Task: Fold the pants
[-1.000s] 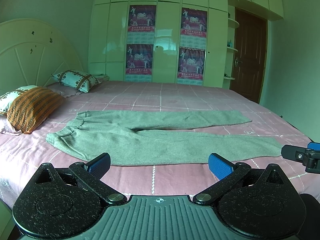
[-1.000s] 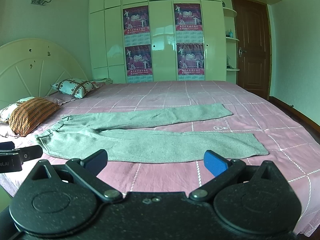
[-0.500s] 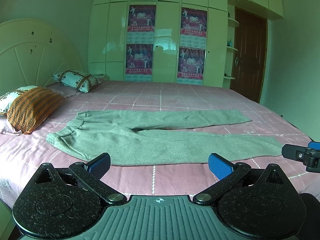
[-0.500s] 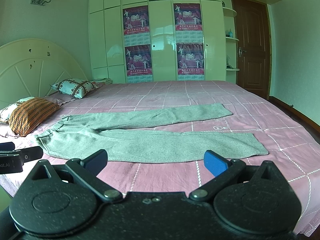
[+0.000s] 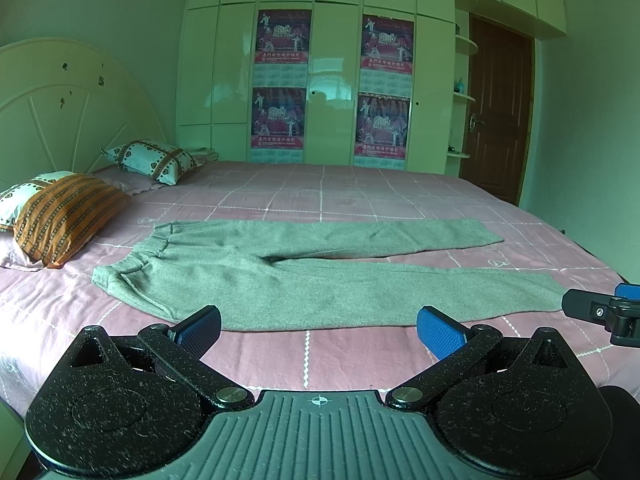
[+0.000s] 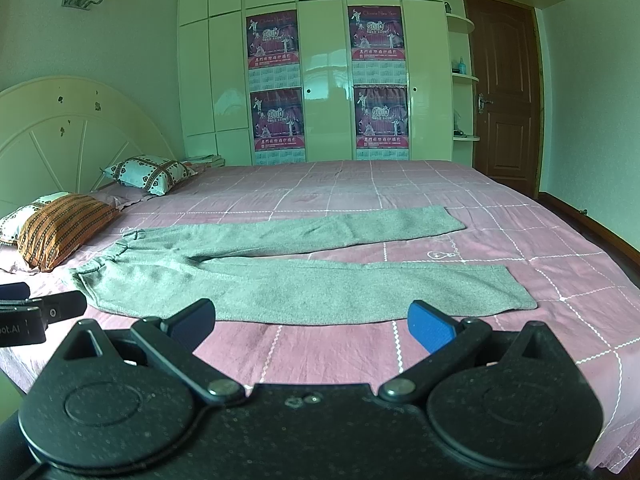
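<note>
Grey pants (image 5: 304, 276) lie flat on the pink checked bed (image 5: 320, 352), waistband to the left near the pillows, both legs spread out to the right. They also show in the right wrist view (image 6: 288, 276). My left gripper (image 5: 318, 326) is open and empty, held above the bed's near edge in front of the pants. My right gripper (image 6: 312, 322) is open and empty, also just short of the near leg. Each gripper shows at the edge of the other's view: the right one (image 5: 600, 312) and the left one (image 6: 36, 312).
Pillows lie at the left: an orange striped one (image 5: 68, 216) and a patterned one (image 5: 154, 160) by the headboard (image 5: 60, 112). A wardrobe (image 5: 332, 80) with posters stands behind the bed. A brown door (image 5: 496, 120) is at the right.
</note>
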`<state>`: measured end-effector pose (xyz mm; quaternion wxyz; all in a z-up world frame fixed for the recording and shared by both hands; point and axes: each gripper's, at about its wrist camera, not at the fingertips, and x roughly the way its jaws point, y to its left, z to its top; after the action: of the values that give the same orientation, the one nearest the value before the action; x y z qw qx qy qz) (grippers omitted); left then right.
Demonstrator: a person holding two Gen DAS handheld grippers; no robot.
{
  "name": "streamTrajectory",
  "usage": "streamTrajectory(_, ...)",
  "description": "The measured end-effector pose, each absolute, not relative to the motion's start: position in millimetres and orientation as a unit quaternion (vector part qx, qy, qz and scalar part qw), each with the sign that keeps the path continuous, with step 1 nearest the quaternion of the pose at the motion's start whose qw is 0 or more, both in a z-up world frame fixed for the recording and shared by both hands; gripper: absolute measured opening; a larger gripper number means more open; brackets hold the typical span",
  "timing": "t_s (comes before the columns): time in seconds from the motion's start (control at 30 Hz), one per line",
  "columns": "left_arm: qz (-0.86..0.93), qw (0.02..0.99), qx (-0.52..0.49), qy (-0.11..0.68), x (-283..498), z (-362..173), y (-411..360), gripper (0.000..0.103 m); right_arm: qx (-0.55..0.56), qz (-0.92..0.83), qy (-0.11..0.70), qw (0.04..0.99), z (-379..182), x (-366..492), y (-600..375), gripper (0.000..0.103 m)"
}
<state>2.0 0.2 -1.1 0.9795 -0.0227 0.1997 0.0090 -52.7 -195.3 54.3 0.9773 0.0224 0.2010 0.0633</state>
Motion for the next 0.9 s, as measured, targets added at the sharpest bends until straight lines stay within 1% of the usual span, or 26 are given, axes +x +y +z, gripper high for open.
streamTrajectory(0.2,0.01,0.979,-0.018,0.203,5.8,-0.1,2.4,0.103,0.022,0.067,0.2,0.977,56.9,-51.3,-194.5,0.097)
streamTrajectory(0.43,0.058,0.975,0.001,0.215,34.2,-4.1,18.5,0.103,0.03,0.116,0.156,0.98,73.9,-34.0,-192.7,0.097)
streamTrajectory(0.53,0.049,0.974,0.007,0.222,49.4,-7.9,32.3,0.103,0.029,0.136,0.156,0.978,74.2,-20.4,-191.9,0.093)
streamTrajectory(0.7,0.062,0.967,-0.003,0.245,82.0,-14.9,69.2,0.103,0.043,0.142,0.168,0.974,70.9,7.4,-198.9,0.081)
streamTrajectory(0.73,0.064,0.967,-0.006,0.247,88.3,-14.9,78.0,0.103,0.047,0.14,0.174,0.974,69.9,15.0,-198.9,0.081)
streamTrajectory(0.8,0.076,0.966,-0.007,0.247,103.4,-12.9,95.6,0.103,0.052,0.138,0.188,0.971,67.3,30.9,-199.3,0.074)
streamTrajectory(0.9,0.086,0.964,-0.01,0.251,128.2,-10.7,119.0,0.103,0.042,0.138,0.205,0.968,65.1,55.9,-195.2,0.072)
